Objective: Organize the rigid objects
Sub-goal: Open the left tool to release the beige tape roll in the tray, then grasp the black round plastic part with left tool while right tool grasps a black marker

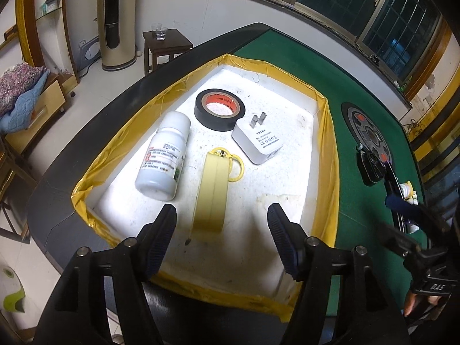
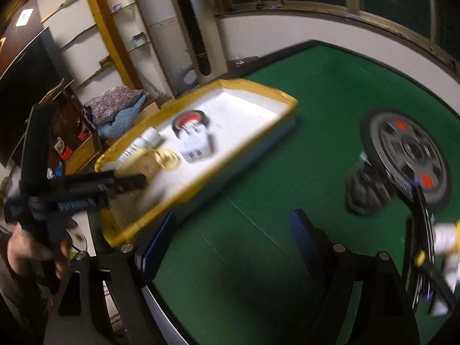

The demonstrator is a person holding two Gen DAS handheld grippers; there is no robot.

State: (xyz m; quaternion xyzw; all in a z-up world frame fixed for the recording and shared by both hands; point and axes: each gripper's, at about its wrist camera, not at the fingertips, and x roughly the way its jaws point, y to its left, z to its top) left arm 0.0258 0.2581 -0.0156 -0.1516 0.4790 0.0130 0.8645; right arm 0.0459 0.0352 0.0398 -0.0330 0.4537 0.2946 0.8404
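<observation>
A white foam tray with a yellow taped rim (image 1: pixel 330 143) holds a white bottle (image 1: pixel 164 158) lying on its side, a black tape roll (image 1: pixel 220 109), a white plug charger (image 1: pixel 258 143) and a flat yellow case with a ring (image 1: pixel 211 192). My left gripper (image 1: pixel 221 212) hangs open over the tray's near end. The case's near end lies between its fingers, and the pads do not touch it. My right gripper (image 2: pixel 233 218) is open over bare green felt, right of the tray (image 2: pixel 258 92), with nothing between its fingers. The right wrist view is blurred.
A round black disc with red marks (image 2: pixel 408 155) lies on the green table to the right. A black lens-like object (image 2: pixel 365 192) and small white and yellow items (image 2: pixel 448 244) sit near it. A hand (image 2: pixel 26 250) holds the left gripper at the tray's near corner.
</observation>
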